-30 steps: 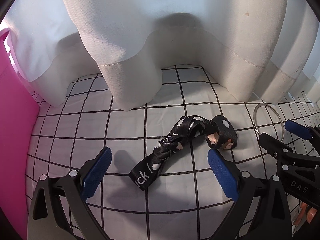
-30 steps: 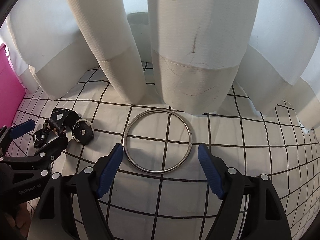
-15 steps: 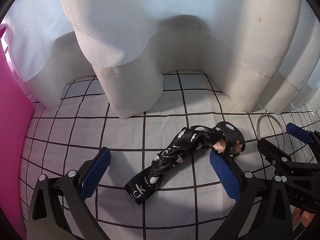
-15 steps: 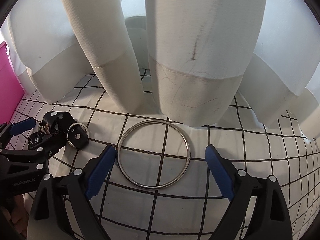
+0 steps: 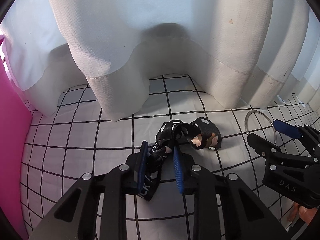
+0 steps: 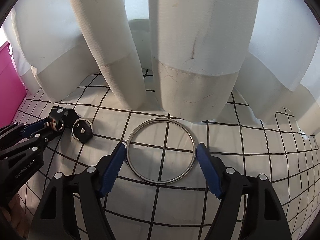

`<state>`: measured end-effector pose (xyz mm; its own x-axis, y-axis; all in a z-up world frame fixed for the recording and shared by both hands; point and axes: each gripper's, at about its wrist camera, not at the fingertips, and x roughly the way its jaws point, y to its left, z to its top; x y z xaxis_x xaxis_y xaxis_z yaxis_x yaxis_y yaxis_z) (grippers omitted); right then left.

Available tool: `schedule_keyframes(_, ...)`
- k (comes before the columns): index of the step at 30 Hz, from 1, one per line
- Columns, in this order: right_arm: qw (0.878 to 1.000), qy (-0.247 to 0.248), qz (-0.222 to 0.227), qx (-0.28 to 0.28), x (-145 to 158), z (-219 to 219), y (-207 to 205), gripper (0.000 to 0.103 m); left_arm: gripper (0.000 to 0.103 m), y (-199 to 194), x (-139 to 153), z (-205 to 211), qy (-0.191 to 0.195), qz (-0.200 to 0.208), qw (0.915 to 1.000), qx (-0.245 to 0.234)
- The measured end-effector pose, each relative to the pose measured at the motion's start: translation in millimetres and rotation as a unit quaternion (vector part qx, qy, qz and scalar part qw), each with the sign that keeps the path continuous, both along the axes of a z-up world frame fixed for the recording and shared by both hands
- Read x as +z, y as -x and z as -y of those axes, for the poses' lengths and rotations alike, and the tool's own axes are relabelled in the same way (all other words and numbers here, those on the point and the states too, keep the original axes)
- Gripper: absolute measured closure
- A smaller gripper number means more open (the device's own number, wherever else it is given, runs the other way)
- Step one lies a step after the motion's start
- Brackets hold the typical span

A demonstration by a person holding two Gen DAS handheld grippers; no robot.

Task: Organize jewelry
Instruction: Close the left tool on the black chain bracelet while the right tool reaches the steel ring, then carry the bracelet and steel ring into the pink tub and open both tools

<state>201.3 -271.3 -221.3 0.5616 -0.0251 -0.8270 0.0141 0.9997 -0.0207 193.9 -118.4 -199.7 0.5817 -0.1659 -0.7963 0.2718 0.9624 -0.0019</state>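
Left gripper (image 5: 160,150) has just been closing, pads pinching the black strap (image 5: 172,140); right gripper (image 6: 161,150) has just been narrowing, jaws flanking the ring (image 6: 161,149), contact unclear.

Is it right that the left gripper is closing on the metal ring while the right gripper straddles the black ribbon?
No, they are swapped. The left wrist view shows the left gripper closing on the black ribbon; the right wrist view shows the right gripper straddling the metal ring.

The ring (image 6: 161,151) is polished, gleaming metal. The black strap (image 5: 180,140) looks like satiny woven cloth (slightly glossy). The gridded tablecloth (image 6: 250,160) and white curtain (image 6: 200,60) are matt fabric.
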Motion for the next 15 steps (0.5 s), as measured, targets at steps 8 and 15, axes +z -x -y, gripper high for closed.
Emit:
schedule_keyframes(8,1.000,-0.017,0.003,-0.010,0.6,0.3,17.2,0.032,0.083,28.7,8.3,-24.4,0.031,-0.001,0.9995,0.007)
schedule_keyframes(15,1.000,-0.022,0.014,-0.009,6.0,1.5,51.3,0.032,0.083,60.0,32.3,-40.5,0.049,0.011,0.9987,0.008)
